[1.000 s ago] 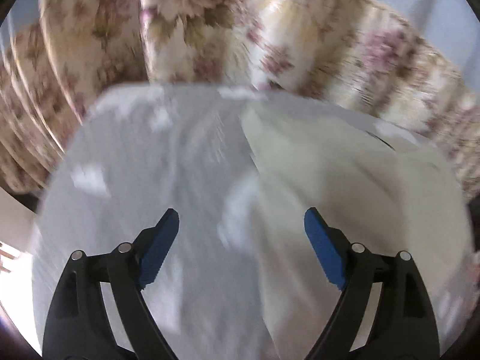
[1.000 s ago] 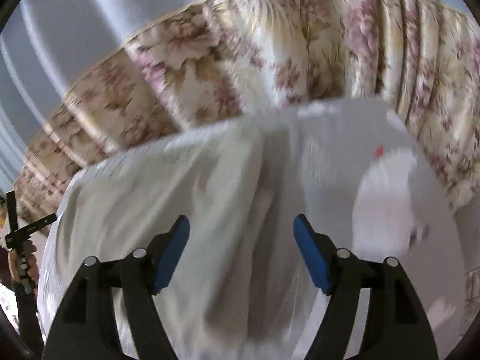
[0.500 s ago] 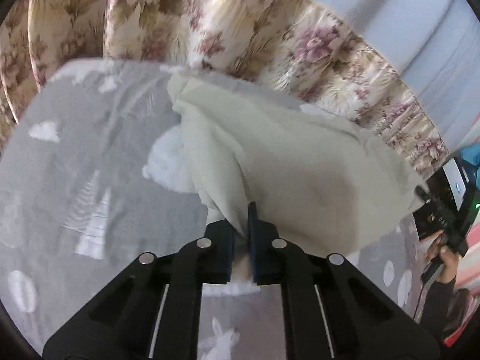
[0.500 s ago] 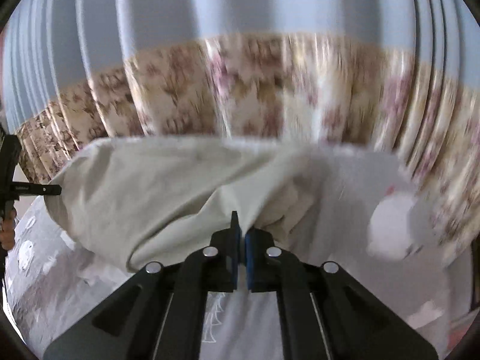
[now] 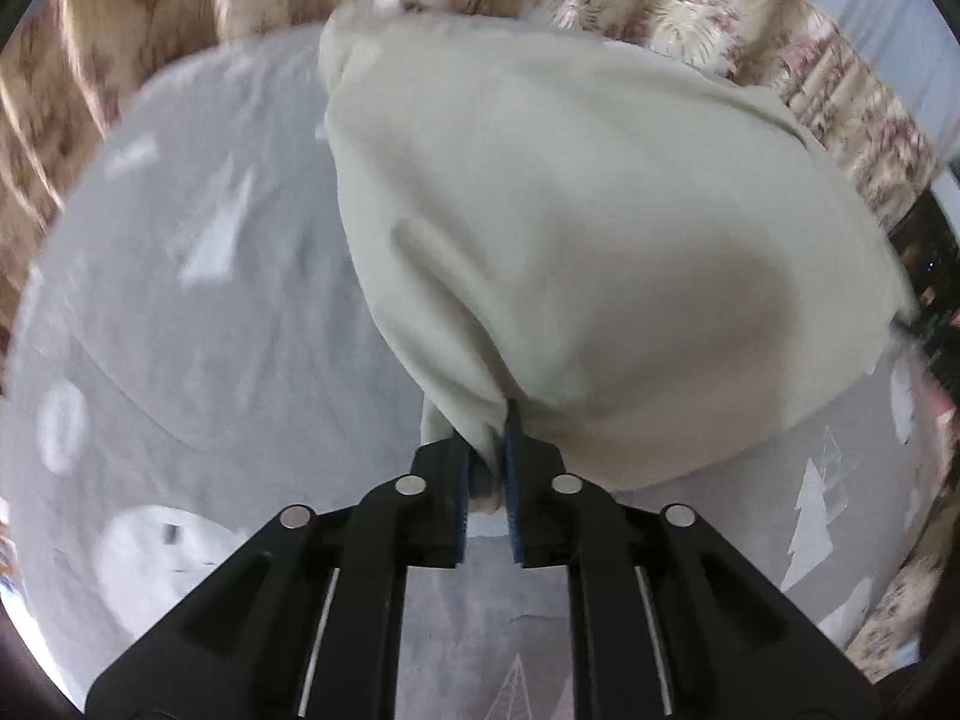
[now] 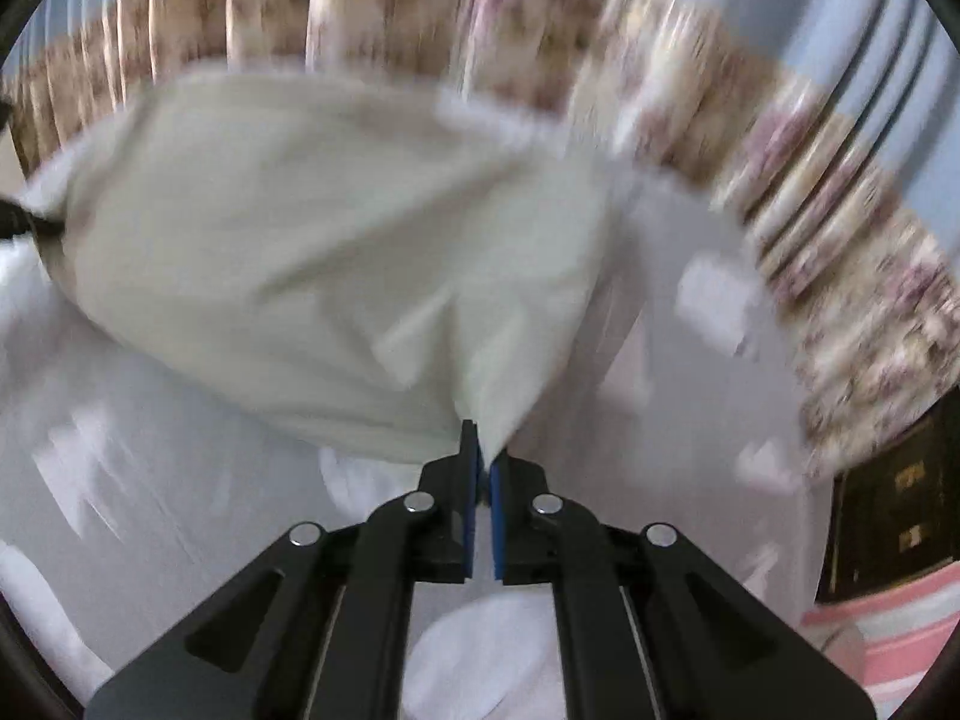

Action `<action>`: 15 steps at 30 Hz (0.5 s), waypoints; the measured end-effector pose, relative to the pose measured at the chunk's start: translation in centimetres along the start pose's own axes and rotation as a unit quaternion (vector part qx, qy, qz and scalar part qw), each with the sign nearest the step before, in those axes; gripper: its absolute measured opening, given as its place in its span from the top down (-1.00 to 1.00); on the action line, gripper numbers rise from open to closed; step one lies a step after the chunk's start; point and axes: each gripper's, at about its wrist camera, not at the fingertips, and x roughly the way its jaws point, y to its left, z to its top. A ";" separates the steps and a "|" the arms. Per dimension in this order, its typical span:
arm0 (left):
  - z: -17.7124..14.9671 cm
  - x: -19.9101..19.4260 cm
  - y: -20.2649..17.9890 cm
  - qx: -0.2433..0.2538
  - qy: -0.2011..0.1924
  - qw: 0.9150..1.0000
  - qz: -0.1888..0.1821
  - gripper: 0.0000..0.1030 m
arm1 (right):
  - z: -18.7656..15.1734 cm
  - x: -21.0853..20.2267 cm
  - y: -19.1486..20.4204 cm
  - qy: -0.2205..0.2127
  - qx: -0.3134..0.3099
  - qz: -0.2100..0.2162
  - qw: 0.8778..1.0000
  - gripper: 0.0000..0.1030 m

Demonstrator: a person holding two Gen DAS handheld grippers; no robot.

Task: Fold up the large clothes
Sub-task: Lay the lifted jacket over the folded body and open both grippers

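the cream garment (image 5: 600, 252) is held up over the grey bedsheet (image 5: 198, 324), ahead of both grippers, stretched between them. the left gripper (image 5: 486, 468) is closed on one bunched corner; the right gripper (image 6: 483, 468) is pinched shut on another. the far edge is seen toward the flowered curtain (image 5: 690, 6). no containers are seen.
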 end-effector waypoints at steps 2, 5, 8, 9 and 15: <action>0.1 -1.0 0.4 0.002 -0.014 1.000 0.008 0.43 | 0.1 -0.5 -2.0 0.003 0.040 0.037 0.999 0.73; 0.4 -3.7 1.2 0.009 -0.053 0.997 0.064 -0.14 | 0.8 -3.2 -5.6 -0.032 0.094 0.058 0.993 0.12; 1.8 -6.4 1.8 0.007 -0.088 0.992 0.086 -0.39 | 3.7 -6.2 -7.4 -0.102 0.100 0.040 0.989 0.06; 2.6 -7.1 1.7 0.010 -0.102 0.990 0.097 -0.45 | 4.7 -6.5 -7.1 -0.117 0.095 0.043 0.988 0.05; 9.8 -4.9 -2.8 0.053 -0.136 0.986 0.085 -0.52 | 12.6 -0.3 -5.2 -0.109 0.080 0.090 0.987 0.06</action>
